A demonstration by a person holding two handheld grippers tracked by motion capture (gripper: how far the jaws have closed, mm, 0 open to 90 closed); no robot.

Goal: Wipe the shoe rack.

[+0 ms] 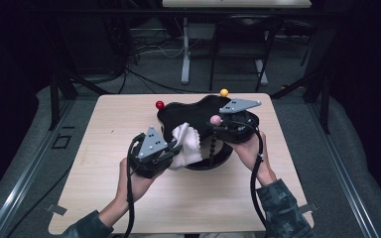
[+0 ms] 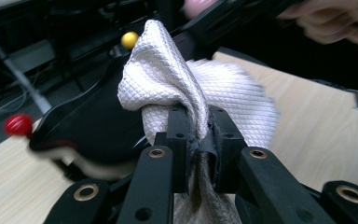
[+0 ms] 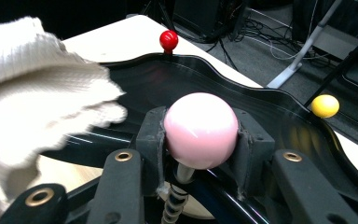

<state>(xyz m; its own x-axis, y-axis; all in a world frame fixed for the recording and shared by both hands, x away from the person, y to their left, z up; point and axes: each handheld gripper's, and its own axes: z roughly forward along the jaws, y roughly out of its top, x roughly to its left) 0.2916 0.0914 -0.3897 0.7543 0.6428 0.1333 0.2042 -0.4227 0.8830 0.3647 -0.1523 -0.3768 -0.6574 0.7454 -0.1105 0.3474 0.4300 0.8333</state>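
1. The left gripper [image 2: 198,135] has its jaws pinched tight on a white cloth [image 2: 177,88], held just above the black tray [image 1: 188,111]
2. The right gripper [image 3: 200,140] clamps the tray's pink knob [image 3: 200,129], steadying it
3. I judge wiping is underway, with most of the tray left to cover

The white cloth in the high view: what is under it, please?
The white cloth, pinched in the left gripper, lies over the black tray. The tray's glossy surface shows around it; the part beneath the cloth is covered.
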